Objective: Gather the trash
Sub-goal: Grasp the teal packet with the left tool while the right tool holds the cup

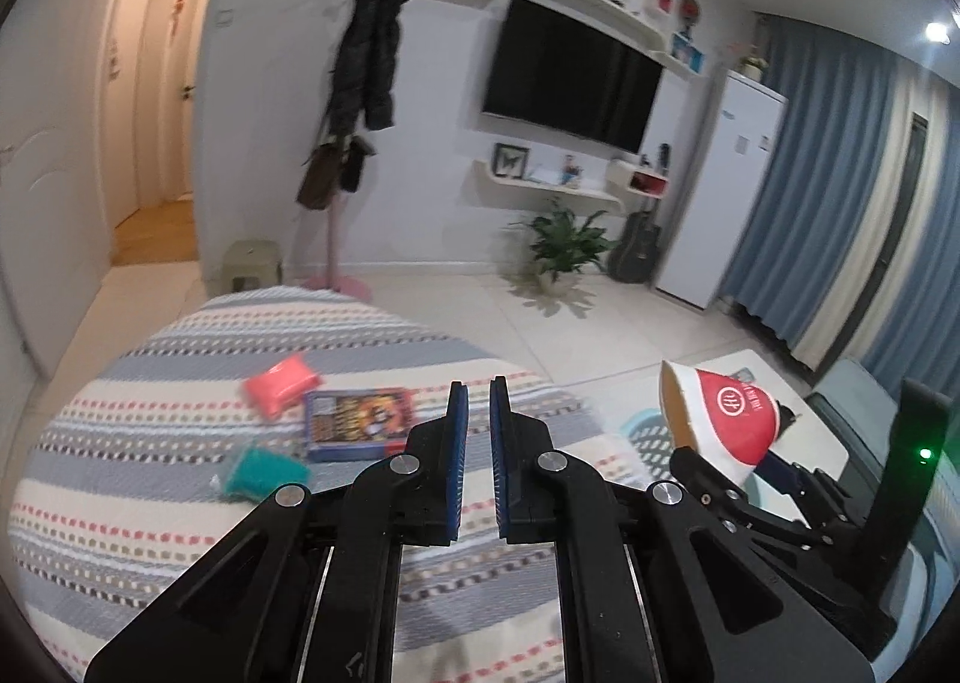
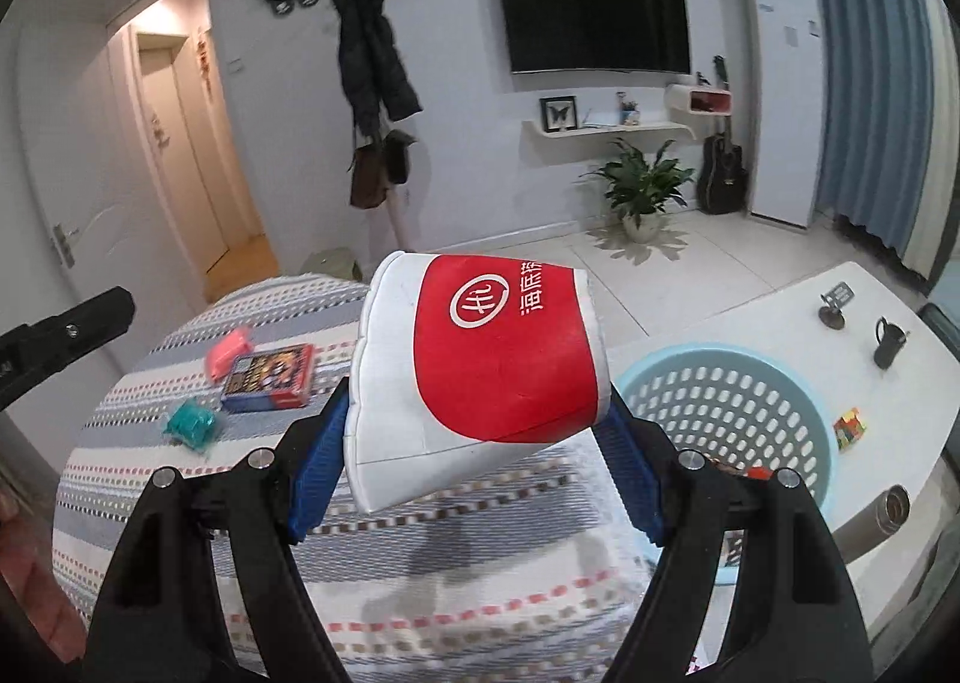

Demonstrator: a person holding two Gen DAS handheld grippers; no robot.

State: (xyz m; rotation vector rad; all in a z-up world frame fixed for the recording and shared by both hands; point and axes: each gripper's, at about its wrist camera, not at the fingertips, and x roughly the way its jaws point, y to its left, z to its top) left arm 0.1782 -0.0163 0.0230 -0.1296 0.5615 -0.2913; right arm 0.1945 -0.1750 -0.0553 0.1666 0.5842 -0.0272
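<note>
Currently my right gripper [image 2: 477,431] pinches the crushed red-and-white paper cup [image 2: 480,371] above the striped tablecloth [image 2: 180,479], beside the pale-blue perforated plastic basket [image 2: 720,401]. I judge it light, crushable: hold its sidewalls. My left gripper [image 1: 478,383] is closed, empty.

paper cup [image 2: 480,371]: its near end is hidden between the blue pads; the printed characters are cut short where the side curves away.
laundry basket [image 2: 726,401]: near left rim and part of its floor hidden behind the right gripper [image 2: 480,461]; contents only a red scrap, too little shows to name it.
blue box [image 2: 270,377]: cover picture too small to read.
pink packet [image 1: 282,389]: motion-blurred, label unreadable.
teal packet [image 1: 267,470]: near edge hidden behind the left gripper [image 1: 478,425].
striped cloth [image 2: 180,479]: cut off at the near edge in both views.
small coloured thing [image 2: 849,428]: too small to identify.
</note>
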